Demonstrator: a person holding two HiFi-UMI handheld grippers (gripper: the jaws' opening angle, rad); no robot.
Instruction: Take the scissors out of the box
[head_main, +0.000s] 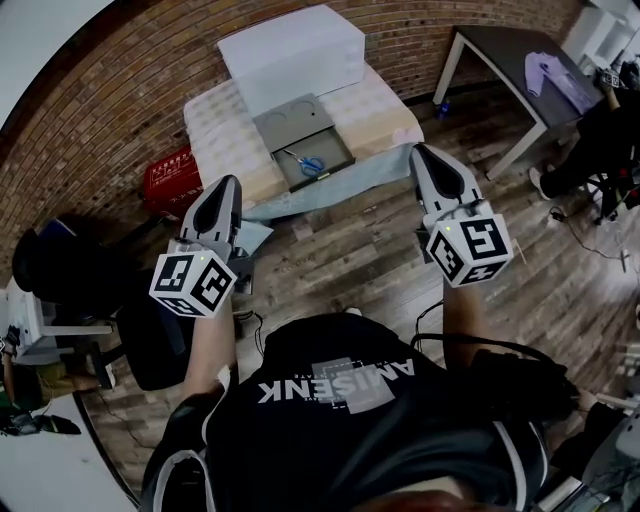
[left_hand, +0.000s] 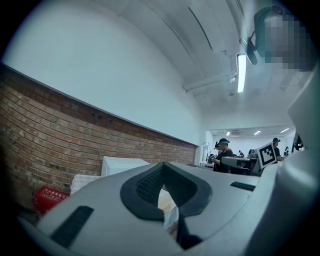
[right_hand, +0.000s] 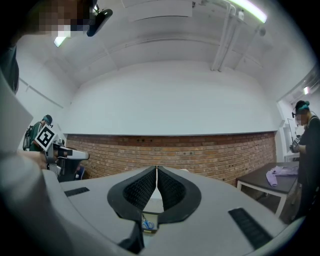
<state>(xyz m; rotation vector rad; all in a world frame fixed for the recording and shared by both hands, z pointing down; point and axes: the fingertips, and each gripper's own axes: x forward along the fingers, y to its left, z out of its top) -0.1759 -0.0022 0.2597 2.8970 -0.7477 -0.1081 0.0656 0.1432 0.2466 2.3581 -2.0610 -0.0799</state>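
Stood short of a bench (head_main: 385, 105) w/ pale cover, far centre in head view, backed against a brick wall (head_main: 120, 100). On the bench: big white box (head_main: 290, 50) along the far edge; just near of it an open grey box (head_main: 335, 145), shallow, w/ lid (head_main: 285, 122) laid back toward the white box. Inside the grey box, flat on its floor at the near side: scissors (head_main: 312, 165) w/ blue handles, handles right, blades pointing left and far. Untouched by either tool. L tool (head_main: 228, 188) held level at left, short of the bench's near-left corner. Fully shut in left gripper view, closed at the tips of the pads (left_hand: 147, 185), nothing gripped, only a sliver of bench visible thru the slot lower down. R tool (head_main: 422, 155) held level at right, tip near the bench's near-right corner in head view, contact not clear. Likewise closed in right gripper view, pads (right_hand: 139, 190) together at the tip, empty, w/ the scissors seen well ahead thru the small slot below. Marker cube at the back of each tool, toward the person. Left of the bench, down by the wood floor (head_main: 370, 260): red crate (head_main: 168, 180). Far right: dark table (head_main: 500, 45) w/ white legs, lilac cloth (head_main: 552, 75) on top. Other people at desks in bkgd of both gripper views.
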